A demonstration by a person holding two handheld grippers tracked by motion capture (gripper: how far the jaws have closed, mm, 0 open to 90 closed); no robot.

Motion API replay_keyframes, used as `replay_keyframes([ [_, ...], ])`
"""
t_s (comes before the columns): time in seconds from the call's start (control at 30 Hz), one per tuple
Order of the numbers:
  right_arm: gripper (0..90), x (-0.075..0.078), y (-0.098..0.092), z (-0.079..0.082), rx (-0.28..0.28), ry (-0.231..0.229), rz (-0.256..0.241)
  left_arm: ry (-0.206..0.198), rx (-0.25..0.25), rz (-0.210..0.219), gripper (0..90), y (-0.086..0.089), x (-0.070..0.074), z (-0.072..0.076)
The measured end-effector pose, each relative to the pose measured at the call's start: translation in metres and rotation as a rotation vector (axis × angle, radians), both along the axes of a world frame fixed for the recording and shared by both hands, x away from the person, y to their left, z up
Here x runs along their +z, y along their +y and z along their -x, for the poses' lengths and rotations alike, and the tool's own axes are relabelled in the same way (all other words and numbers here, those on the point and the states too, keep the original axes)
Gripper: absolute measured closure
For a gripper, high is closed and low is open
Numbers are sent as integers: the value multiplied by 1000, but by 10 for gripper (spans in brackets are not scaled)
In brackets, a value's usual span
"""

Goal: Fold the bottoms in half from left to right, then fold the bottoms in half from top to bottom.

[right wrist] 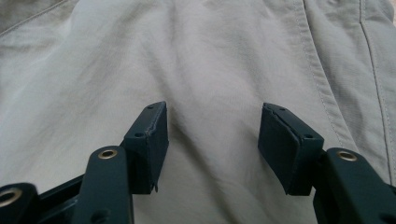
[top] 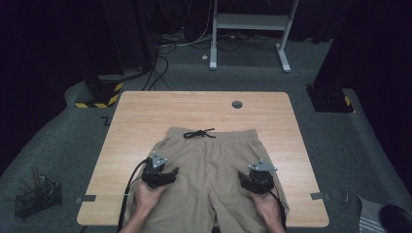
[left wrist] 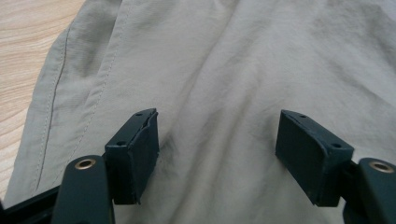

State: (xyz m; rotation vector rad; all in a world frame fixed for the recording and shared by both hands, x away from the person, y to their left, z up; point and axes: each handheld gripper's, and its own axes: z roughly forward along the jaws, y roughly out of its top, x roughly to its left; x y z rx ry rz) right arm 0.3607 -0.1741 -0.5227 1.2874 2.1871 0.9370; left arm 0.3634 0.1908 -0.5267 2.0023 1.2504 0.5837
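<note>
Khaki shorts (top: pixel 209 165) lie spread flat on the wooden worktop (top: pixel 145 116), waistband away from the person, with a dark drawstring (top: pixel 199 133) tied in a loose bow at the middle of the waistband. The left gripper (top: pixel 167 174) sits over one leg of the shorts and the right gripper (top: pixel 248 180) over the other, each held in a hand coming in from the near edge, with a black cable (top: pixel 130 182) trailing back from the left one. In the left gripper view its jaws stand wide apart with nothing between them but the cloth below; wrinkled khaki fabric stretches ahead of both jaws, and beyond the left-hand jaw a stitched side seam (left wrist: pixel 51 100) runs along the edge of the shorts, with bare wood past it. In the right gripper view the jaws are likewise spread and gripping nothing, hanging just above the fabric, and a double-stitched seam (right wrist: pixel 322 88) runs ahead of the right-hand jaw.
</note>
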Motion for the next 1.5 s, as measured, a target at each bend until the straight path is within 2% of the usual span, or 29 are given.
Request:
replay_keyframes([
  [0.13, 419, 2, 1, -2, -9, -15, 15, -11, 8, 30, 313, 3, 3, -3],
  [0.17, 434, 5, 1, -3, -15, -4, 18, -15, 7, 34, 314, 3, 6, -5],
  [0.3, 380, 16, 2, -12, -17, 8, -19, -19, 1, 70, 321, -1, 13, -16],
  [0.43, 369, 17, 12, -27, -9, 20, -26, -14, -6, 61, 325, -9, 15, -31],
  [0.5, 374, 14, 18, -34, -13, 19, -30, -5, -4, 70, 331, -11, 13, -36],
  [0.67, 387, 3, 28, -46, -8, 45, -18, 27, -5, 34, 330, -17, 3, -43],
  [0.77, 389, 2, 28, -45, 1, 30, -7, 3, -9, 16, 327, -18, 0, -40],
  [0.87, 389, 0, 26, -41, 5, 7, -10, 1, -14, 6, 326, -18, 0, -37],
  [1.5, 400, 0, 18, -6, 12, 7, -13, -1, -42, 5, 318, -16, 0, -13],
])
